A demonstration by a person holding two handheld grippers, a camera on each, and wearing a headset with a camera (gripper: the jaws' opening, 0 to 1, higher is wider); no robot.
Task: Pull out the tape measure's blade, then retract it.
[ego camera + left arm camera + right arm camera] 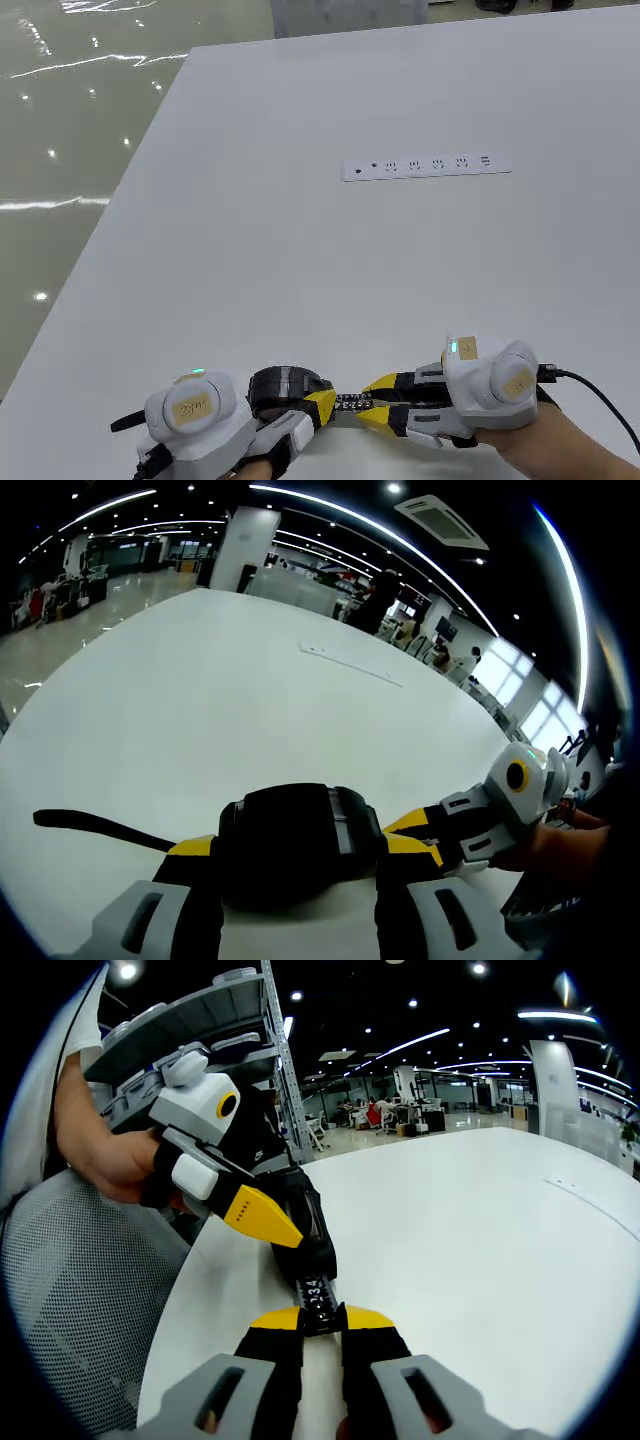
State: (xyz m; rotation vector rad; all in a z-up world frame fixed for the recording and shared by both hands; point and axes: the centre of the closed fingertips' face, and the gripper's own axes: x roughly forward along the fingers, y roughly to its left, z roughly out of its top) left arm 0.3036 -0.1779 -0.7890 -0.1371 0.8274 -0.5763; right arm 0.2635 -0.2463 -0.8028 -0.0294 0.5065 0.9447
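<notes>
We have the tape measure's case low on the worktop, near its front edge, gripped between the jaws of the left gripper. The right gripper faces it nose to nose, its jaws pinched together on the end of the blade. Just a short stretch of printed numerals is bare between the two. What matters for us is the line: the blade's long axis runs straight from the case mouth into the right jaws, side to side along the front edge of the worktop. By our reading the pull-out has barely begun. The right gripper should draw away to our right along that same axis, while the left anchors the case so the blade does not twist or kink.
</notes>
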